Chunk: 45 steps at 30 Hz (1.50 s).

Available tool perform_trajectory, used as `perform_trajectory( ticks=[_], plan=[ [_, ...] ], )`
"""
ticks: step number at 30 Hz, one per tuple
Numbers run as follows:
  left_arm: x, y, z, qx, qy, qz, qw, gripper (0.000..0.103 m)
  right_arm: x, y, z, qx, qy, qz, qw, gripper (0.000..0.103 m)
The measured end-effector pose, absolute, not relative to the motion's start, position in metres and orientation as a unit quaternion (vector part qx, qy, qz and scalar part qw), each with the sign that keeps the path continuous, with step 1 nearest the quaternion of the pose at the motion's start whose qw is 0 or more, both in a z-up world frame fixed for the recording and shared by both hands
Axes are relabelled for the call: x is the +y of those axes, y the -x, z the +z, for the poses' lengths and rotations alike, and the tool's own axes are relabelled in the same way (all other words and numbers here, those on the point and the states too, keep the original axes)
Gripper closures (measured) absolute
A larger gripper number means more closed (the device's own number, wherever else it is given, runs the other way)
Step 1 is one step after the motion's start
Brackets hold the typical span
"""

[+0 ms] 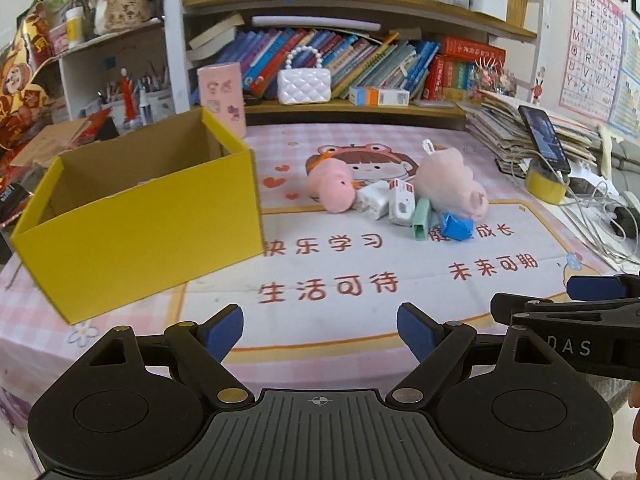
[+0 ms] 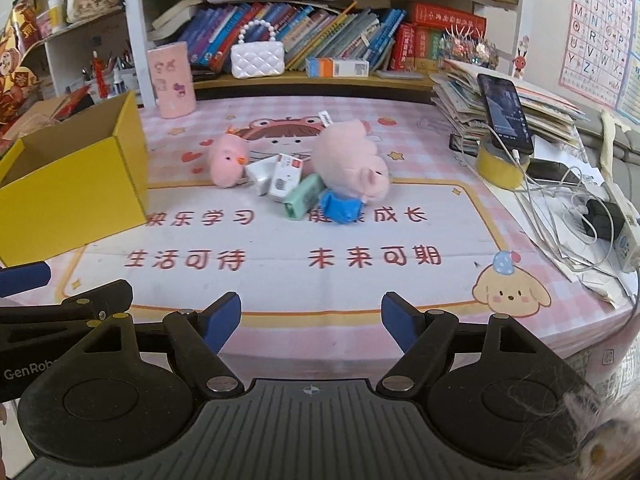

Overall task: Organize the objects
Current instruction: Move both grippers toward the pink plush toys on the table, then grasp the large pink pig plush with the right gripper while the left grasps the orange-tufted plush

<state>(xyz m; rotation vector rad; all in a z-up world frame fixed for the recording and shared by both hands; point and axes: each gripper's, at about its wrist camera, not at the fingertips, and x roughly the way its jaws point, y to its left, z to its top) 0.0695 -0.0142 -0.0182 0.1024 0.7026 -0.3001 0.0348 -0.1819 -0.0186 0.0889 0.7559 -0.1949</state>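
both grippers hang side by side over the near edge of the pink table mat (image 1: 320, 272), angled down toward it. the left gripper (image 1: 320, 330) has its blue pads spread wide with nothing between them; the right gripper (image 2: 311, 322) is likewise parted and empty. ahead at mid-table lies a touching cluster: small pink plush (image 1: 334, 190), white boxes (image 1: 386, 200), green case (image 1: 422, 220), blue piece (image 1: 458, 228), large pink plush (image 1: 452, 182). the yellow box (image 1: 136, 236) stands open to the left.
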Motion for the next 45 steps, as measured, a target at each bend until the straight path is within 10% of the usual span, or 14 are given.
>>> perform_trajectory(
  ticks=[45],
  plan=[
    [-0.112, -0.19, -0.019, 0.37, -0.027, -0.037, 0.928, 0.003, -0.307, -0.207, -0.048, 0.377, -0.057, 0.03, 0.924, 0.03]
  ],
)
